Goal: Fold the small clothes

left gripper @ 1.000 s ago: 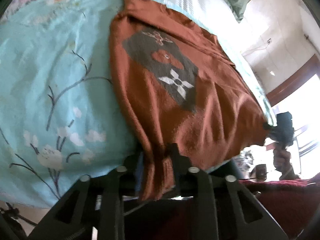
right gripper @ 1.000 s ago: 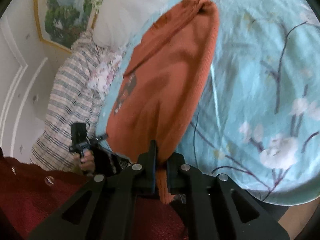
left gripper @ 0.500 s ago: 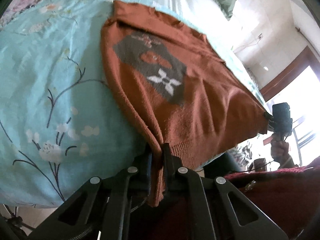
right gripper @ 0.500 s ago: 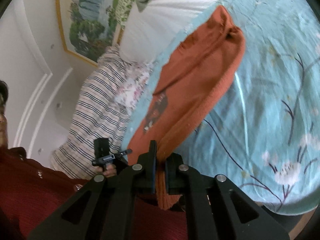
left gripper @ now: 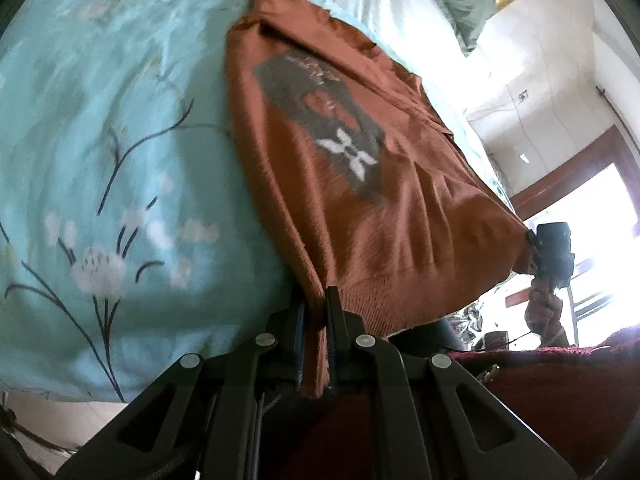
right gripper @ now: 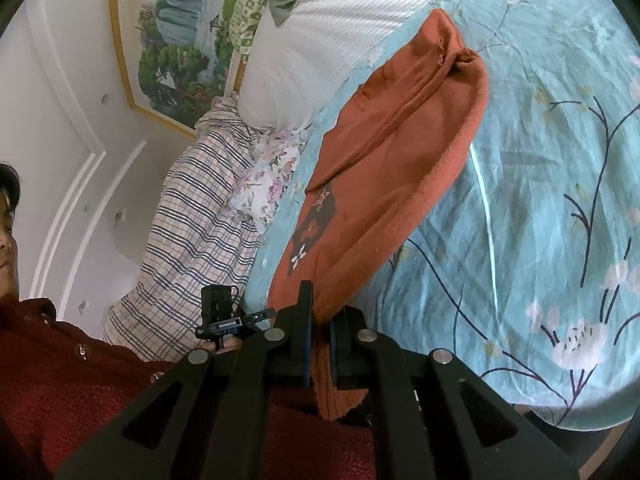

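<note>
The left gripper (left gripper: pixel 316 312) has its jaws clamped on one bottom corner of the rust-orange sweater (left gripper: pixel 360 184), with a strip of the ribbed hem hanging out behind them. The right gripper (right gripper: pixel 320 320) is clamped the same way on the other bottom corner, its ribbed end trailing toward the lower middle of the frame.

From both pairs of jaws the sweater runs straight ahead and upward in the frame. Its long axis points away from the person across the blue flowered bed (left gripper: pixel 100 140), and its far end lies bunched near the white pillow (right gripper: pixel 328 36) at the top of the right view. The hem between the two grippers hangs lifted off the bed edge, while the upper part rests on the bed.

Neither hand is clearly nearer. Both hold the near end, so the fold probably calls for carrying the hem forward along that axis.
</note>
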Demonstrator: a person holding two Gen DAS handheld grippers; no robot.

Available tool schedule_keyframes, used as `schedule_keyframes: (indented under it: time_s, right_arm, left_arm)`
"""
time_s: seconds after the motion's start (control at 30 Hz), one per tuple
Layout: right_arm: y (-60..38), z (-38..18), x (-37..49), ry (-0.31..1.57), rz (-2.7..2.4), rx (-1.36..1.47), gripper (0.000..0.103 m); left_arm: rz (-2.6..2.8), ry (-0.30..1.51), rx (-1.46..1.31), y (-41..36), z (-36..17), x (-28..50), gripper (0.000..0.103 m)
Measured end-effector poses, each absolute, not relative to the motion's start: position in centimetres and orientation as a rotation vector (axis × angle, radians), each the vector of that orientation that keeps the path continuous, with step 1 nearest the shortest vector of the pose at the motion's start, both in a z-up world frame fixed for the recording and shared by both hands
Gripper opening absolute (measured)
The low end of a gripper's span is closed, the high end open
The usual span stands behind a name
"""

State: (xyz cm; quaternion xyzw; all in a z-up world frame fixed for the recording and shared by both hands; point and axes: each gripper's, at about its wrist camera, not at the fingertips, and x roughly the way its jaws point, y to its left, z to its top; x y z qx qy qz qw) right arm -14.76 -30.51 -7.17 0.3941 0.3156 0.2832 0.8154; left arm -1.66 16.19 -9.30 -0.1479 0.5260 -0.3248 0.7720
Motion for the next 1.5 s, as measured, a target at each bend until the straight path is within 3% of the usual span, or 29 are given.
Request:
schedule_keyframes:
  time_s: [0.17,0.43,0.8,1.0,1.5]
  right_arm:
    - [-29.9,-6.3,-14.7,0.652,0.614,0.836,0.008]
    - [-30.2,-2.7,-13.1,0.548,0.642,0.821,0.008]
    - [-34.8,0.9,-3.7,0.46,0.491,0.756,0.008]
    - [-37.8,1.4,2.8,0.478,0.376,0.746,0.008]
    - [-41.5,-2.9,13.9,0.623,0.208,0.778,0.008]
  left_arm:
    - [-0.68,1.093,-0.277,15.0,-8.4,-2.2,0.005]
    - [-0.682,0.88,-0.392,16.0,-1.9,-1.9,0.004]
    - [-0.538,0.678,-0.361,13.8,4.3,6.7,0.004]
    - [-0.475,0.647,-0.354,11.5,4.6,14.0,0.004]
    - [-0.355,0.771,-0.293,7.7,0.2,28.2,0.004]
